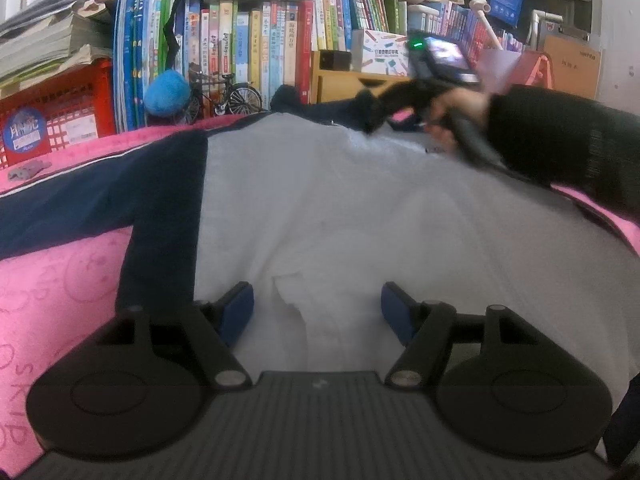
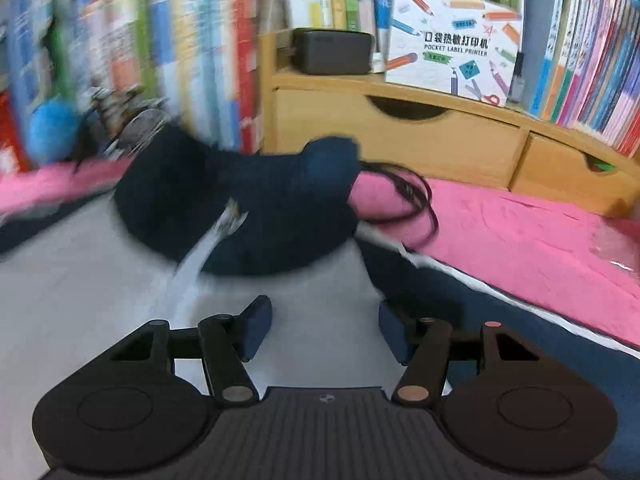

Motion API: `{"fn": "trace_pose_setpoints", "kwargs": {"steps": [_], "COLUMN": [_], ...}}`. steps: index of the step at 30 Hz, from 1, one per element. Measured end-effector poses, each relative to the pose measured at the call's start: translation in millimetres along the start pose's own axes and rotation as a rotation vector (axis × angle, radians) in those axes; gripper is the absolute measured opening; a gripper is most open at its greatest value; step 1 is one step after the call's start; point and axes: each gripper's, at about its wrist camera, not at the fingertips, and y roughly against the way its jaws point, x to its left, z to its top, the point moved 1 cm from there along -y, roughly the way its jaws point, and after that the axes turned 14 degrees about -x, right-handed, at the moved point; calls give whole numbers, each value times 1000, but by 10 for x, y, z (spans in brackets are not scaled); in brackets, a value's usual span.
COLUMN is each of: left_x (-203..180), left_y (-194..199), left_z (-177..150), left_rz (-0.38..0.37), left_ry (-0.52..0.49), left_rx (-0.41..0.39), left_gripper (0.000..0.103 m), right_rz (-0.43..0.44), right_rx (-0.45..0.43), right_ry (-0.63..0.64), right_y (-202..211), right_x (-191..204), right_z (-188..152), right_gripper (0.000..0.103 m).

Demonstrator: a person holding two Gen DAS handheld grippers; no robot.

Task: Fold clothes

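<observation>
We see the shirt (image 1: 320,208) spread flat on the pink sheet (image 1: 60,280), laid out for folding. Our left gripper (image 1: 317,312) hovers with its fingers apart and nothing gripped; a small pucker in the pale fabric sits between them. Our right gripper (image 2: 325,326) is also open and empty, over pale cloth, with the dark collar (image 2: 248,208) just ahead of its fingers and a dark sleeve (image 2: 500,320) to their right, probably the next part to grip.

Matt cloth jacket (image 1: 320,208), pink embossed cover (image 1: 60,280), smooth wooden drawers (image 2: 400,136)
</observation>
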Motion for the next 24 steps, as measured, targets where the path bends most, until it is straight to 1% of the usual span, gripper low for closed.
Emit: {"fn": "trace_pose_setpoints", "kwargs": {"steps": [1,2,3,4,5,6,7,8,10,11,14,15,17,20,23,24], "left_x": [14,29,47,60,72,92,112,148,299,384,661,759,979,1503,2030,2174], "left_y": [1,2,4,14,25,36,47,56,86,106,199,224,250,156,46,-4], "left_z": [0,0,0,-4,-9,-10,-11,-7,19,39,124,160,226,297,368,381], "left_rz": [-5,-10,-15,-19,-23,-21,-19,-21,-28,-24,39,76,191,409,620,681], "left_ry": [7,15,28,39,50,66,82,104,189,235,320,331,332,366,404,390], "left_rx": [-2,-3,-6,-9,-13,-18,-24,-29,-46,-56,-93,-103,-96,-50,-12,-10], "left_gripper": [71,71,72,72,72,72,72,73,73,73,74,75,75,75,76,76], "right_rz": [-29,-54,-71,-82,-85,-87,-77,-61,-56,-58,-48,-27,25,129,236,269], "right_rx": [-13,-27,-42,-55,-68,-80,-84,-88,-101,-109,-137,-141,-137,-123,-116,-116], "right_ry": [-9,-18,-27,-39,-51,-52,-61,-71,-69,-60,-21,-7,16,49,119,145], "right_y": [-138,-275,-411,-530,-611,-659,-665,-642,-497,-404,-39,98,372,738,1090,1206], "right_x": [-60,-109,-137,-174,-212,-223,-236,-258,-301,-322,-385,-372,-367,-251,-3,77], "right_z": [60,113,151,182,195,199,200,197,174,163,142,145,115,55,-141,-214], "right_gripper": [61,65,80,91,96,99,93,90,85,85,84,84,85,87,89,89]}}
